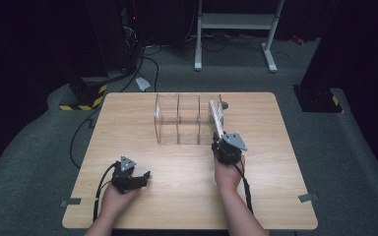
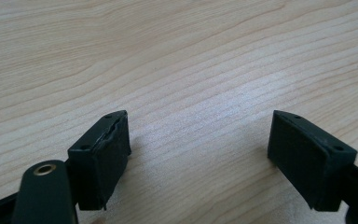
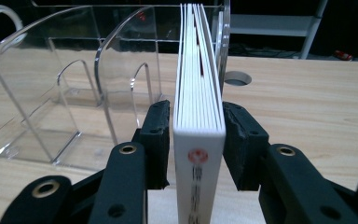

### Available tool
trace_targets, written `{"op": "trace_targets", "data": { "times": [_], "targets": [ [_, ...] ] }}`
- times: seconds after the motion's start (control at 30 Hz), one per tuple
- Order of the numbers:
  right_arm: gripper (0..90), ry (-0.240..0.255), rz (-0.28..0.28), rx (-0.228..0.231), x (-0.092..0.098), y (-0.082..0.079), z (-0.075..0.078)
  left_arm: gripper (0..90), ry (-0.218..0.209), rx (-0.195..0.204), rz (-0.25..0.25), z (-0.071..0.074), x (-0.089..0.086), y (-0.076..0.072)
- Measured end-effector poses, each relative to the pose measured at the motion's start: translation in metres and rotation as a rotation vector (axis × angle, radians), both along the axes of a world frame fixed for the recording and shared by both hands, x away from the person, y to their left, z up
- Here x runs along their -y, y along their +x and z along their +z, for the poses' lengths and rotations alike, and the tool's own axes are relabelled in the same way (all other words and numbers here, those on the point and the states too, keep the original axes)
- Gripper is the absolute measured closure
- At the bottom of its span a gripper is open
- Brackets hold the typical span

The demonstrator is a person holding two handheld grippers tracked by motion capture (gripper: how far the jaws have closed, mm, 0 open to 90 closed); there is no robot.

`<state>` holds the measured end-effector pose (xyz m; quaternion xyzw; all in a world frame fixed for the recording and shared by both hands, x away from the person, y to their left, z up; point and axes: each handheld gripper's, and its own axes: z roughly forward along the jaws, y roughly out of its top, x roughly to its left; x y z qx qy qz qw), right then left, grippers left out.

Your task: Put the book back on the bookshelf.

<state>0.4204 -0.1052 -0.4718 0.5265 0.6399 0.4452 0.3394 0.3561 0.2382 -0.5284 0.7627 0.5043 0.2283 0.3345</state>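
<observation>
A white book [image 3: 198,93] stands upright, spine toward me, in the end slot of a clear acrylic rack [image 3: 51,93]. In the high view the book [image 1: 216,118] fills the rack's [image 1: 177,123] rightmost slot. My right gripper [image 3: 198,140] straddles the spine; a thin gap shows beside its left pad, so the jaws stand open around the book. It sits at the rack's near right corner [image 1: 221,140]. My left gripper [image 2: 198,154] rests open on bare wood near the front left [image 1: 145,177], with nothing between its jaws.
The wooden table [image 1: 187,196] has a round cable hole [image 1: 225,105] just behind the rack. The rack's other slots hold nothing. Beyond the table stand a white metal frame [image 1: 236,22] and dark equipment with cables on the grey floor.
</observation>
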Motion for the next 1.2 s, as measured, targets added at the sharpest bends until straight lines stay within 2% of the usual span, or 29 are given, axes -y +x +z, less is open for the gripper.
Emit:
{"op": "trace_targets", "data": {
  "times": [0.07,0.2,0.47,0.73,0.97,1.2],
  "targets": [
    [62.5,0.0,0.014,0.008,0.003,-0.006,-0.001,21.1,0.001,0.0,0.0,0.0,0.0,0.0],
    [64.4,0.016,0.037,-0.006,0.009,-0.016,-0.003,21.1,0.0,0.0,0.0,0.0,0.0,0.0],
    [70.7,0.039,0.066,-0.012,0.012,-0.021,-0.006,21.1,0.003,0.001,0.0,0.0,0.0,0.0],
    [71.7,0.07,0.044,-0.024,0.012,-0.022,-0.006,21.1,0.002,0.001,0.0,0.0,0.0,0.0],
    [71.4,0.077,0.03,-0.025,0.01,-0.023,-0.006,21.1,0.001,0.001,0.0,0.0,0.0,0.0],
    [69.5,0.098,0.051,-0.029,0.012,-0.025,-0.006,21.1,0.002,0.001,0.0,0.0,0.0,0.0]
  ]
}}
